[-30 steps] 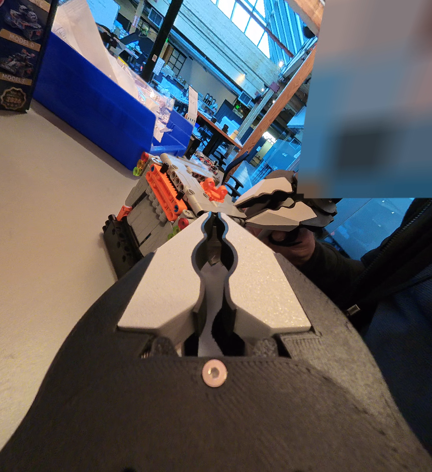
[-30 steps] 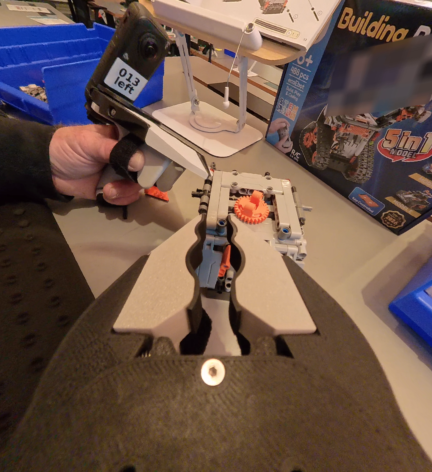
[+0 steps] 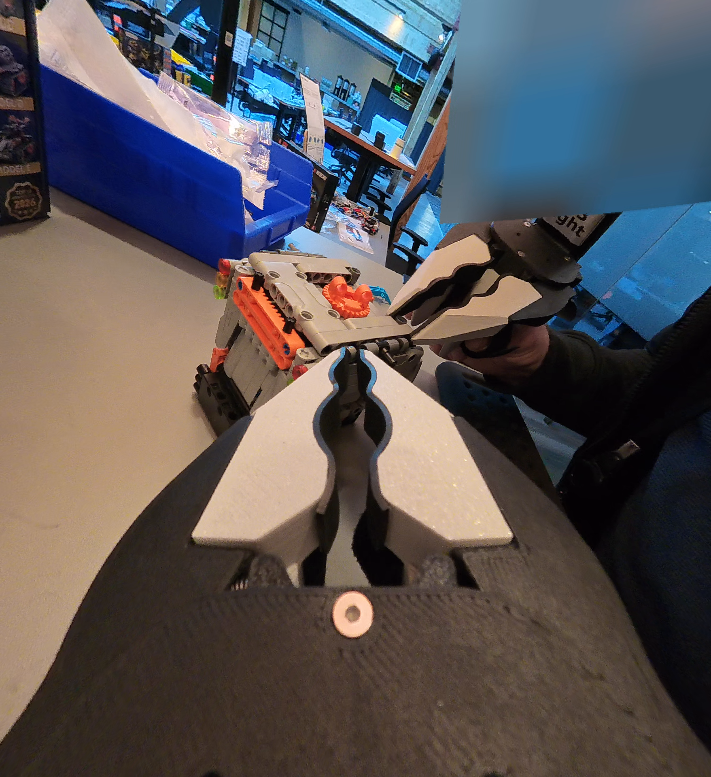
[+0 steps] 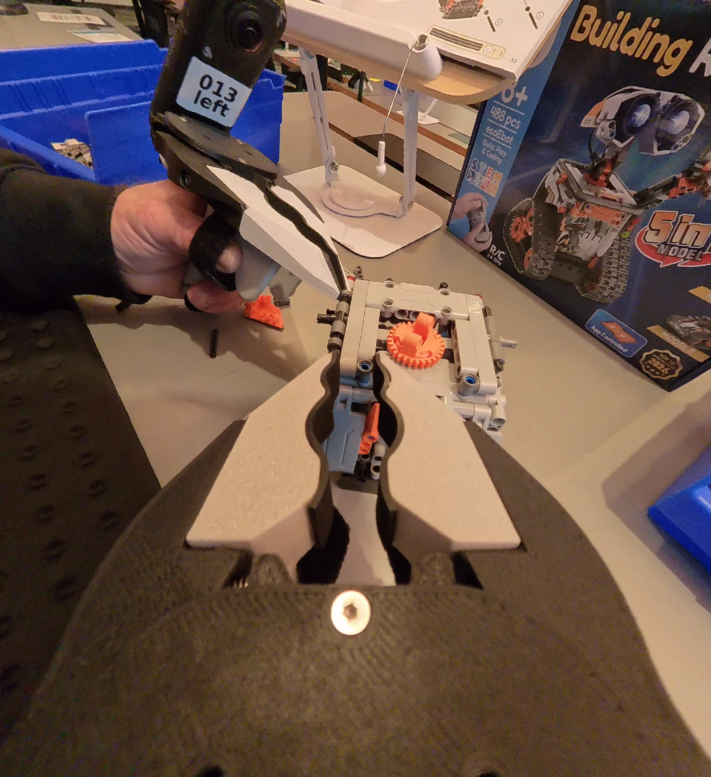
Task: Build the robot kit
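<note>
both grippers have shifted since a second ago: the left one now reaches the brick model from higher up, and the model sits lower and flatter in the left wrist view, its orange gear plainly on show.

the brick model [image 4: 421, 361], grey with orange parts, stands on the grey table [image 4: 555, 420] at centre frame. the right gripper [image 4: 355, 361] is clamped on the near-left corner post of the grey frame, which reads as a steadying hold. the left gripper [image 4: 339, 290] comes in from the upper left, its tips together and touching the far-left corner by a black pin; whether it pinches something small, i cannot tell.

the orange gear [image 4: 416, 342] sits inside the frame, touched by neither gripper.

only the right wrist view gives the loose orange piece [image 4: 264, 312] and black pin [image 4: 213, 342] lying left of the model, the white stand [image 4: 370, 210] and the printed box [image 4: 622, 176] at upper right. only the left wrist view shows the model's orange side beam [image 3: 267, 317], its black base, and the blue bin [image 3: 156, 185] with plastic bags at upper left.
</note>
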`<state>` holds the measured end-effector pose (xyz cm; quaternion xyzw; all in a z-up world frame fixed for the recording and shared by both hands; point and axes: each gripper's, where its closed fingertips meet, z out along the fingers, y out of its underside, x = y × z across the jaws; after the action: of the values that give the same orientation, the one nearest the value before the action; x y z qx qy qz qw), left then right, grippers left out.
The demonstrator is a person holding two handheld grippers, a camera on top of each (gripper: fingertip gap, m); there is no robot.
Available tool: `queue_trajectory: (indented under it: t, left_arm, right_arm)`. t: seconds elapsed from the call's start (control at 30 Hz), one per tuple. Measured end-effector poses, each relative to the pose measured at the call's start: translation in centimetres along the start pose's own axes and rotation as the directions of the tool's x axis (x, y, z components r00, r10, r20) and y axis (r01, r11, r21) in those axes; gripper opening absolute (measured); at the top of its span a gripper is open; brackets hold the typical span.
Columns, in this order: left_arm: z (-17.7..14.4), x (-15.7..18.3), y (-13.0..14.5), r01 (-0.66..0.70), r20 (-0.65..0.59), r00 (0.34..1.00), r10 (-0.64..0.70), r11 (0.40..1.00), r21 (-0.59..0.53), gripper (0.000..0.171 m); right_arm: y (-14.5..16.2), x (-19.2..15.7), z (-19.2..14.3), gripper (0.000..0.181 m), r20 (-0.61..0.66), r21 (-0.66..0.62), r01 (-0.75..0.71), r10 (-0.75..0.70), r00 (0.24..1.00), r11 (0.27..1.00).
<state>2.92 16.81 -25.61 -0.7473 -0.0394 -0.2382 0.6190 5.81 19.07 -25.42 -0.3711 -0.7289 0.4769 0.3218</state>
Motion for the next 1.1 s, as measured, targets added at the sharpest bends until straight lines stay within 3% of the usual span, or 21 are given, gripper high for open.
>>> queue_trajectory:
  t: [0.43, 0.8, 0.83, 0.9, 1.0, 1.1]
  left_arm:
    - [0.1, 0.2, 0.2, -0.154, 0.026, 0.987, 0.158, 0.981, -0.120, 0.000]
    - [0.2, 0.3, 0.1, -0.205, 0.053, 0.974, 0.220, 0.957, -0.207, 0.001]
    - [0.2, 0.3, -0.2, -0.184, 0.073, 0.977, 0.201, 0.964, -0.194, 0.003]
    - [0.2, 0.6, -0.5, -0.155, 0.105, 0.979, 0.174, 0.973, -0.170, 0.017]
    - [0.2, 0.8, 0.1, -0.141, 0.183, 0.967, 0.176, 0.972, -0.186, 0.025]
    - [0.3, 0.7, 0.1, -0.147, 0.315, 0.928, 0.198, 0.973, -0.177, 0.037]
  right_arm:
    - [0.1, 0.0, 0.0, 0.012, 0.025, -0.028, -0.012, 0.012, 1.000, 1.000]
    - [-0.2, 0.2, -0.3, 0.014, 0.065, -0.049, -0.001, 0.004, 0.998, 0.999]
    - [-0.4, 0.1, -0.5, 0.022, 0.083, -0.051, 0.011, -0.007, 0.997, 0.999]
    - [-0.5, 0.0, -0.9, 0.022, 0.124, -0.074, 0.059, -0.049, 0.991, 0.996]
    - [-1.0, 0.6, -1.5, 0.021, 0.173, -0.085, 0.102, -0.086, 0.981, 0.991]
    - [-0.8, 1.2, -1.1, 0.025, 0.208, -0.140, 0.184, -0.153, 0.966, 0.973]
